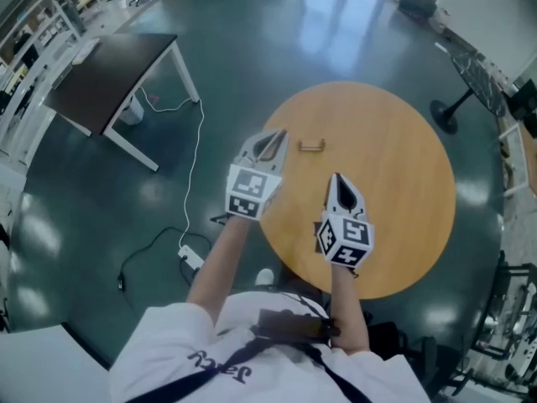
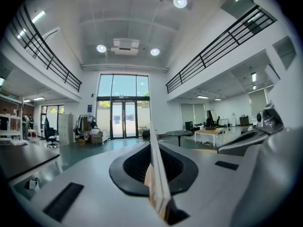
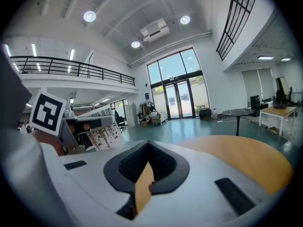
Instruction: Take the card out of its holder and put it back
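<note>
A small wooden card holder point(image 1: 311, 146) lies on the round wooden table point(image 1: 403, 191), with no card showing in it. My left gripper point(image 1: 270, 143) hovers at the table's left edge, just left of the holder. In the left gripper view the left gripper point(image 2: 152, 148) is shut on a thin white card point(image 2: 156, 178), seen edge-on and sticking out past the pads. My right gripper point(image 1: 339, 188) is over the table, nearer to me than the holder. In the right gripper view the right gripper point(image 3: 147, 148) is shut with nothing held.
The table top point(image 3: 246, 160) spreads ahead of the right gripper, with the left gripper's marker cube point(image 3: 47, 111) to its left. On the floor are a dark rectangular table point(image 1: 109, 78), a cable with a power strip point(image 1: 191, 257) and a stand base point(image 1: 446, 112).
</note>
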The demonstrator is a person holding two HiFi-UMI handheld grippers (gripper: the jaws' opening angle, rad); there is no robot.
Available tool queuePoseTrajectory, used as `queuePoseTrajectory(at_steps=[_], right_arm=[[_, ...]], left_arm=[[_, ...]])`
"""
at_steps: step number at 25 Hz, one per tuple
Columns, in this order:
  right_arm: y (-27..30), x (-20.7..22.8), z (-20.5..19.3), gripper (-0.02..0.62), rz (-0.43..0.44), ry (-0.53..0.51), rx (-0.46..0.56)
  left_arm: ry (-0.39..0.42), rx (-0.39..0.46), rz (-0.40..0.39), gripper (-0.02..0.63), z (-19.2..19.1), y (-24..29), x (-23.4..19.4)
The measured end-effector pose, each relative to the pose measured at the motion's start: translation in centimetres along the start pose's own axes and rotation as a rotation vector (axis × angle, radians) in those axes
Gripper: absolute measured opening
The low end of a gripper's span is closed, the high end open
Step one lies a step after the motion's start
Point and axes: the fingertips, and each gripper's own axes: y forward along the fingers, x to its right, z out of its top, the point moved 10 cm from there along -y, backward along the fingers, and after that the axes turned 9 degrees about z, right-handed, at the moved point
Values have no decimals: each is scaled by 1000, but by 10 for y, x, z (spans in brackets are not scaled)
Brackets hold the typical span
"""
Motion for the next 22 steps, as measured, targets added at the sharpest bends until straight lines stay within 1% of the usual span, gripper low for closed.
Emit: queuePoseTrajectory(at_steps=[3,9,12,17,22], right_arm=[[-2,11,-1,20,-12,4,-3],[1,28,-5,20,-28,65,-4],[4,31,-11,20,-38,90,-15],[14,42,-21,20,-57,120,-41],[22,54,-28,20,-106,79,-72]], left_arm=[[41,12,-64,26,18,21,-7],[192,45,-185,27,65,61,-27],[260,62,-261,26,79,78,-37],[330,91,-437,26,80,115,-44],[457,142,-612,26,67,148,-39]])
